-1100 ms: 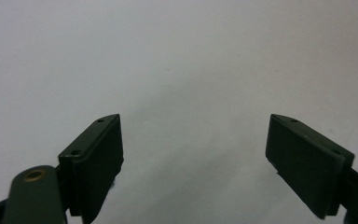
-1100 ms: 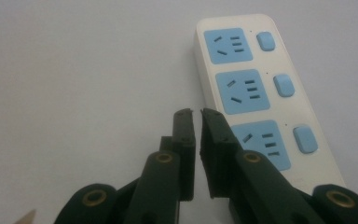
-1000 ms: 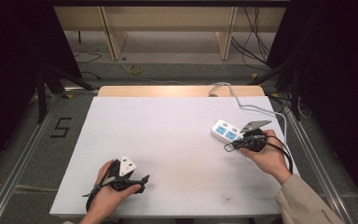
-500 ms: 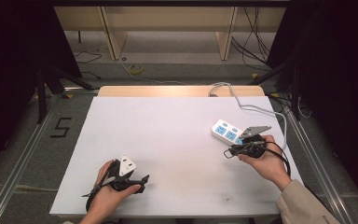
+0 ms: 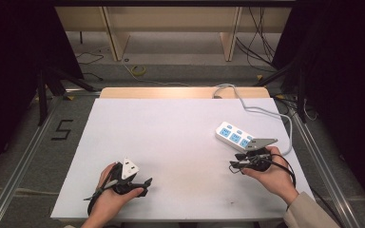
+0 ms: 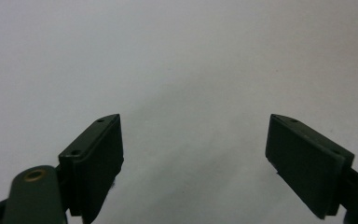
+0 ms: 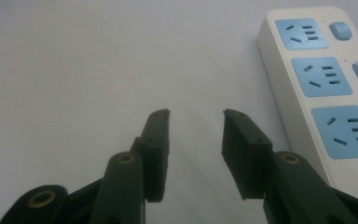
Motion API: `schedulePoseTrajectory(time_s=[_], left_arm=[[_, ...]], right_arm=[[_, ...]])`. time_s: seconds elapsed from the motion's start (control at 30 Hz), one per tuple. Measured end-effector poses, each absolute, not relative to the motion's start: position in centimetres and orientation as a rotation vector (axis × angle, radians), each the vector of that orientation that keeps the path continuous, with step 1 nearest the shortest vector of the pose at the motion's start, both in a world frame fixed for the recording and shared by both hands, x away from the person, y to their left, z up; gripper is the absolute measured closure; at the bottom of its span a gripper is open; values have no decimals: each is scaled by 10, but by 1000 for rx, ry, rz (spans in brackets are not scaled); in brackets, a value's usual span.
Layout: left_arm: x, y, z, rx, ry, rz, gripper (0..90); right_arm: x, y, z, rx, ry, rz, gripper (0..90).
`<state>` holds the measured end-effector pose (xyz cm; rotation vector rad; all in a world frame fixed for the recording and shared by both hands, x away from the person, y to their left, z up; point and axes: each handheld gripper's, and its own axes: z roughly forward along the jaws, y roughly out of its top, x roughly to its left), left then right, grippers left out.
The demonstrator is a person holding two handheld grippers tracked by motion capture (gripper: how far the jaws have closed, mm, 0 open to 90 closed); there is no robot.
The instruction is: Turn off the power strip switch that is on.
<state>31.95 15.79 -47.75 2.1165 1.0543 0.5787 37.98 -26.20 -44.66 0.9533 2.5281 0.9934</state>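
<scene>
I see both hands at the near edge of a white table (image 5: 180, 128), each one holding a black gripper. My left gripper (image 6: 193, 154) rests low on the near left of the table, its jaws spread wide with nothing but bare white surface between them. My right gripper (image 7: 196, 140) sits on the near right, its jaws parted by a narrow gap and holding nothing. In the high view the left gripper points toward the right, and the right gripper points toward the left, with a grey three-cornered plate on top.

Just beyond the right gripper lies a white power strip (image 5: 235, 137) with three blue sockets in a row, flat on the table. Its long axis runs diagonally, from near right to far left. In the right gripper view the strip lies just beside the right-hand jaw, apart from it. Its grey cord (image 5: 266, 114) loops past the strip's right side and runs to the far edge of the table.
</scene>
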Motion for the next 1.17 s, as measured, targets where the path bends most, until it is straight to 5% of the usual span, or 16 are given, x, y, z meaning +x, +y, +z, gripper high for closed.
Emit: schedulePoseTrajectory(time_s=[0.33,1.17], left_arm=[[319,158,-478,2116,1055,577,190],[319,155,-478,2128,1047,563,190]], right_arm=[[365,-264,-459,942,2511,1070,512],[345,-273,-472,980,2436,1219,446]])
